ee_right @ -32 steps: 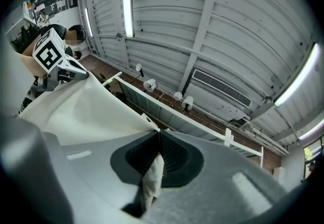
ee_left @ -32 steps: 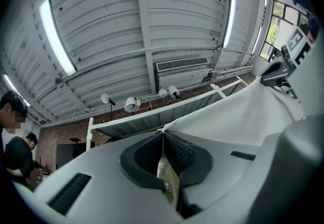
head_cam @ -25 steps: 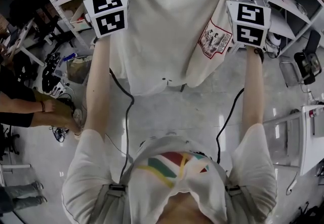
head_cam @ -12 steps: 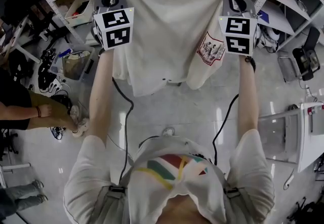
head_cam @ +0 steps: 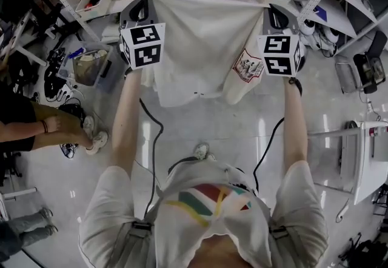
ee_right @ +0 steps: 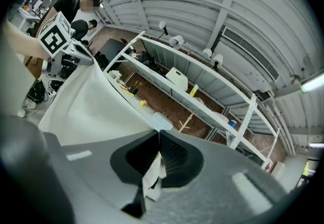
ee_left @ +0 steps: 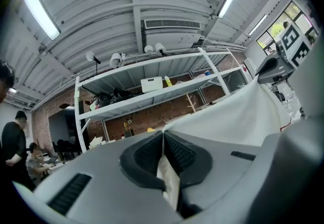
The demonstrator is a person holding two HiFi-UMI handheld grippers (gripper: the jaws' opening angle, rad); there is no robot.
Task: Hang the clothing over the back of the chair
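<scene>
Spanning left tool point(ee_left: 163, 137) and right tool point(ee_right: 158, 141): smooth cream shirt point(head_cam: 200, 48) (rectangular).

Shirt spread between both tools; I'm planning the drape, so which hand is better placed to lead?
Neither clearly. The left tool and right tool are each shut on a top corner of the shirt, about level, with the cloth taut between them. Probably both should move together.

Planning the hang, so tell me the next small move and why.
Probably lower the shirt a little, kept stretched: left gripper and right gripper are both shut on its top corners, it hangs spread between them, and no chair back is in view.
</scene>
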